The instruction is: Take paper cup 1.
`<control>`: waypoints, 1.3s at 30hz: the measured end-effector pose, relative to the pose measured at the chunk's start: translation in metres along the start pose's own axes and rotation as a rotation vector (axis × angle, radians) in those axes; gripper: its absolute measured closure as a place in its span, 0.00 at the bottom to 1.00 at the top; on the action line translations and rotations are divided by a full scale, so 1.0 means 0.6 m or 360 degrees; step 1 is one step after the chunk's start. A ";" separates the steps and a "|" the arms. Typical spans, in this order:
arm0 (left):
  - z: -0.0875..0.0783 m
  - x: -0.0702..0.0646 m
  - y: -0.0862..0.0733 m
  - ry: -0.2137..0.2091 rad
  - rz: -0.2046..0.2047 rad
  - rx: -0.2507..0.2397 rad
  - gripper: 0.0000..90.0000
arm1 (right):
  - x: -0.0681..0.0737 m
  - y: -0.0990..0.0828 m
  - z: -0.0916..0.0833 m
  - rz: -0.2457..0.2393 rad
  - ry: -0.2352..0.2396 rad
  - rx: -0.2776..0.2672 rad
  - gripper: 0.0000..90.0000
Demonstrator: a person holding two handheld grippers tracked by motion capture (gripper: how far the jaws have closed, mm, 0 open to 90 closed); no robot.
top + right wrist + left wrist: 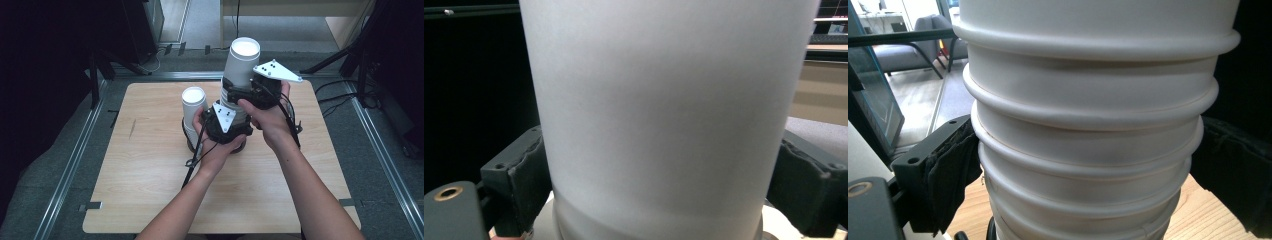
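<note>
both pairs of jaws closed on paper cups: left gripper (227, 122) clamped around the ribbed stack of cups (1088, 150) low at mid-table, pads pressed to either side of the rims; right gripper (260, 92) clamped on the smooth wall of the top cup (664, 125), pads tight against both sides. standing upside down, white base up, that top cup (241, 62) sticks out above the stack and above both hands. judged as pulling one cup off a nested pile: grip taken on both parts, top cup looks partly drawn up, yet not shown free of the stack. left to do, by this reading: finish the pull and set the cup down on the wooden table (150, 190). second pile of cups (194, 107) stands just left of the held one, close beside the left hand (215, 150). hard to tell: number of cups in either pile, where the top cup's rim sits, and the stack's foot, all hidden behind hands and grippers. right hand (272, 122) covers most of its gripper.
</note>
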State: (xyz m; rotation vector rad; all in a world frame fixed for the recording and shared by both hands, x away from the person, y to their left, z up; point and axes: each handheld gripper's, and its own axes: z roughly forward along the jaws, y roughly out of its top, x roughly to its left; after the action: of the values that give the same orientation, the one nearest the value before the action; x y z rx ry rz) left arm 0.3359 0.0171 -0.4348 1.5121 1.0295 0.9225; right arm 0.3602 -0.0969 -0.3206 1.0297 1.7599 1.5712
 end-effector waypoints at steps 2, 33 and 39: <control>0.000 0.000 0.000 -0.0001 0.0003 0.0001 0.04 | 0.000 0.001 0.000 -0.0001 0.0005 -0.0004 0.10; -0.001 -0.001 0.002 0.0002 -0.0017 0.0008 0.04 | 0.014 0.055 -0.029 -0.0039 -0.0090 -0.0203 0.15; -0.001 0.000 0.002 -0.0002 -0.0013 0.0014 0.04 | 0.010 0.077 -0.043 -0.0016 -0.0091 -0.0287 0.15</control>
State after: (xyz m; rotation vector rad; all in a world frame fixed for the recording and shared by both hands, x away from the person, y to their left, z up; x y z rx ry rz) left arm 0.3354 0.0171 -0.4332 1.5149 1.0391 0.9122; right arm 0.3439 -0.1051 -0.2708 0.9672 1.5517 1.6441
